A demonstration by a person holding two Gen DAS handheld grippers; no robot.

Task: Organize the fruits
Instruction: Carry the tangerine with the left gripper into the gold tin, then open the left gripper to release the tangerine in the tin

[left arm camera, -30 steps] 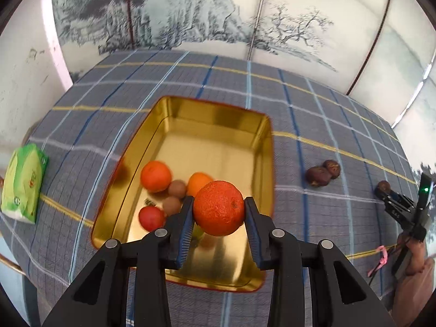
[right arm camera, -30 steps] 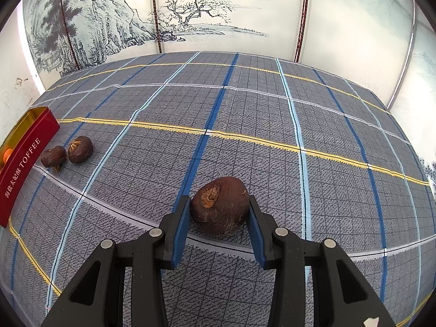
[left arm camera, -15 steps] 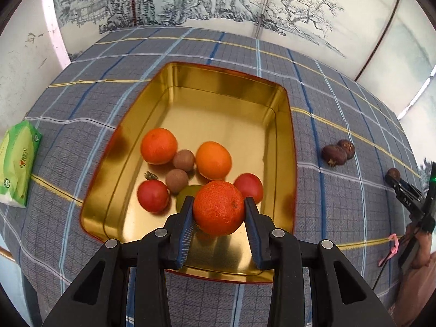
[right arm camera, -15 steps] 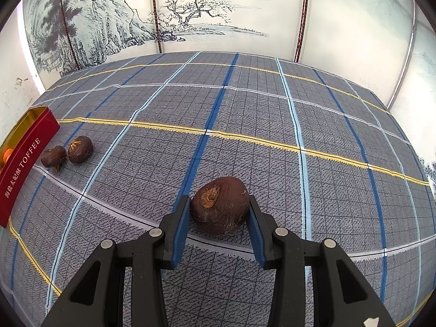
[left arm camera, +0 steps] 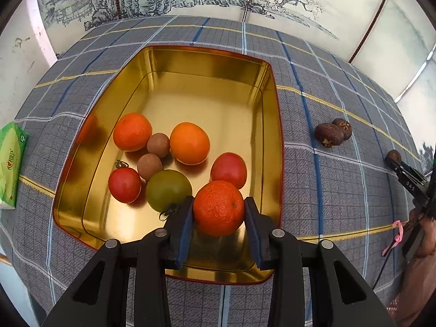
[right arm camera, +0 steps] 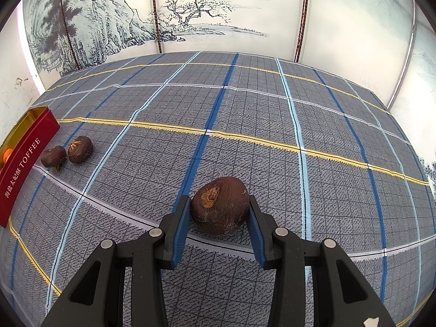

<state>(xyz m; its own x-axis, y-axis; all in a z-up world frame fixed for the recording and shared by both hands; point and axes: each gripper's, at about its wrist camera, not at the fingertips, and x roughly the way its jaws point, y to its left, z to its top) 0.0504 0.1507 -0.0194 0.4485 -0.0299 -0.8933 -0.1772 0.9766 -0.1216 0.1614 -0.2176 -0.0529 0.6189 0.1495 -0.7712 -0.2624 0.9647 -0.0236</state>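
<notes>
**Both claws loaded: an orange over the tin, a brown fruit over the cloth**

The left gripper [left arm camera: 218, 212] is clamped on a deep-orange mandarin [left arm camera: 218, 207], its blue pads pressed to either side. Directly beyond and below the claw lies the gold tin [left arm camera: 207, 62], its near rim under the fingers. Crowding the fruit's path: a green tomato [left arm camera: 168, 189] just left of the left pad, a red tomato [left arm camera: 229, 169] just beyond the mandarin, another red tomato [left arm camera: 124, 184] further left, two small tan round fruits [left arm camera: 149, 165], and two oranges [left arm camera: 189, 143] further in. The far half of the tin floor is bare. Right of the claw, outside the tin, two dark brown fruits [left arm camera: 333, 133] sit touching on the checked tablecloth [left arm camera: 321, 87]; far left lies a green packet [left arm camera: 11, 160].

The right gripper [right arm camera: 219, 212] pinches a dark brown fruit [right arm camera: 219, 206] above the cloth. Far to its left are the same brown pair [right arm camera: 67, 152], just beside the tin's red wall [right arm camera: 24, 163].
</notes>
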